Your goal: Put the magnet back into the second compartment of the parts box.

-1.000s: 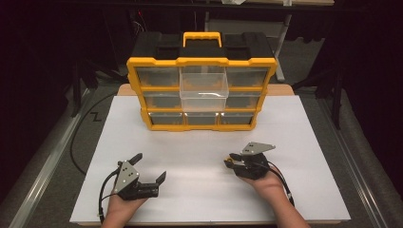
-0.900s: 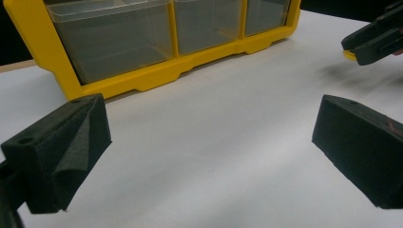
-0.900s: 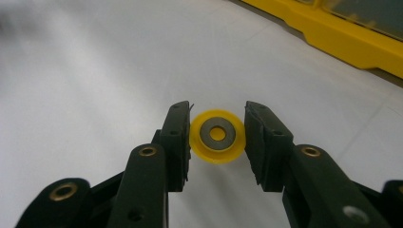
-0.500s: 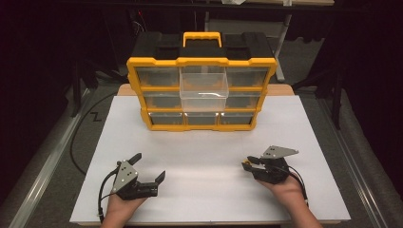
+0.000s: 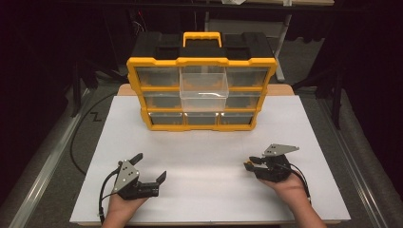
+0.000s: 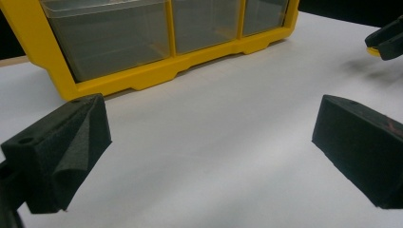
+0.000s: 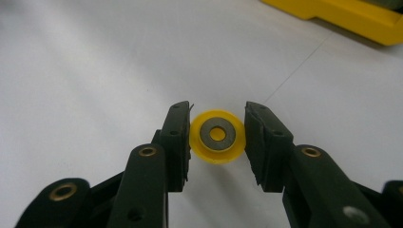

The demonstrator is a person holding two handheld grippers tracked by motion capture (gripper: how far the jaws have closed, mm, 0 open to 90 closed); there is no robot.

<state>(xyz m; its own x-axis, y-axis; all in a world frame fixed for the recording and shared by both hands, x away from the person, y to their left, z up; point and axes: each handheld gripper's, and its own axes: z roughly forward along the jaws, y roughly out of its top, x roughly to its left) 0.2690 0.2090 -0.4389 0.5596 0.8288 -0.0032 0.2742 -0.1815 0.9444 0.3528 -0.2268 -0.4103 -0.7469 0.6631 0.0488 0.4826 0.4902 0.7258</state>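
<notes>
The white table (image 5: 209, 156) carries the yellow drawer organizer (image 5: 202, 92) at its far side, upright, with one clear drawer (image 5: 204, 88) in its middle column pulled partway out. Your left gripper (image 5: 148, 167) rests low on the near left of the table, its jaws spread wide with bare table between them. Your right gripper (image 5: 253, 162) sits near right, jaws closed on a small yellow wheel (image 7: 217, 137) (grey washer in its centre), pinched from both sides just above the table.
</notes>
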